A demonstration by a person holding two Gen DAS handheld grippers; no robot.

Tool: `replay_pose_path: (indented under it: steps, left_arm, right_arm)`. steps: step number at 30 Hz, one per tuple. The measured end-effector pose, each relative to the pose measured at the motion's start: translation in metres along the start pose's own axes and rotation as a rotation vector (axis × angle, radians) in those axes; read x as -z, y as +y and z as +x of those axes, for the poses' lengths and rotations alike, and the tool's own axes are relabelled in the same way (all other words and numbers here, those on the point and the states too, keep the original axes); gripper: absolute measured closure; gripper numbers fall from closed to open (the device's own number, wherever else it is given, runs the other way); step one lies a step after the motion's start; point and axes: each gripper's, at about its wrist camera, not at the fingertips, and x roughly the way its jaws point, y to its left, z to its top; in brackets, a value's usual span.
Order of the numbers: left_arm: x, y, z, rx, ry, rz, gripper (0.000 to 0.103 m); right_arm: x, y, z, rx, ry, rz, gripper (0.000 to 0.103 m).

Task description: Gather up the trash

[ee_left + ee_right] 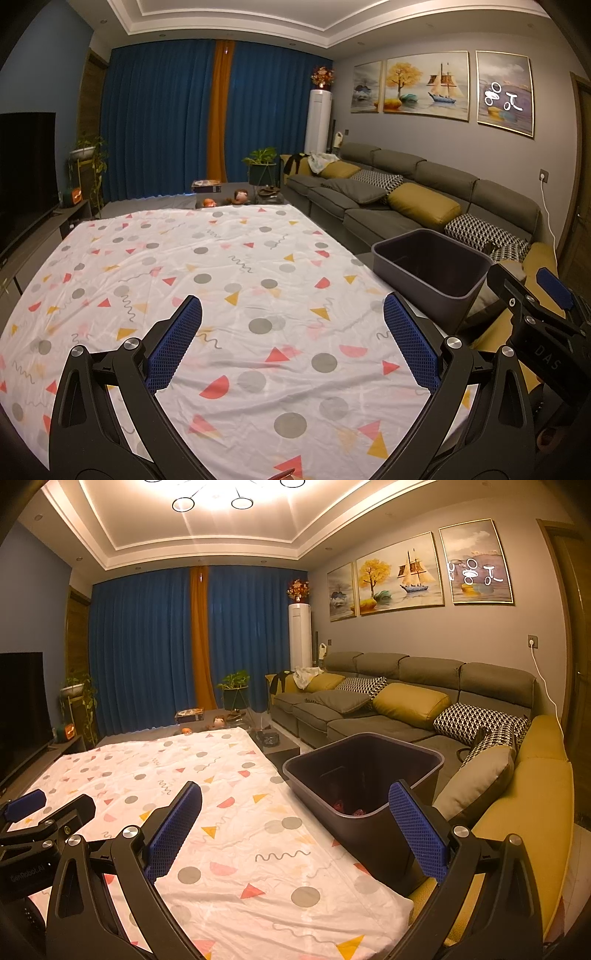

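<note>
Both sets of fingers spread wide and empty, held level above the patterned cloth [229, 280] that covers the counter. Left gripper [291, 328] over the near middle of the cloth; right gripper [295, 812] further to the right, its right finger in front of the dark bin [364, 775], likely so a drop needs only a short reach.

Bin parked just off the counter's right edge, between cloth and sofa [406, 709], mouth up and tilted a little toward the grippers: a handy spot for sweeping things off the counter and into it. Small red scraps [338, 805] at the bottom (wrappers perhaps, too dim to say), so some trash apparently collected already.

No loose trash visible on the cloth in either view, only its printed dots, triangles and squiggles. Probably near the end of the job, or a pause for scanning the surface before the next pick.
</note>
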Motion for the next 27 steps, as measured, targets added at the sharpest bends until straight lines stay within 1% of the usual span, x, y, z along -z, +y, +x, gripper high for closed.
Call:
replay_pose_path:
  steps: [27]
  left_arm:
    - [0.0, -0.0036, -0.0005, 0.008, -0.001, 0.005, 0.006]
  right_arm:
    - [0.0002, -0.0015, -0.0006, 0.001, -0.001, 0.004, 0.005]
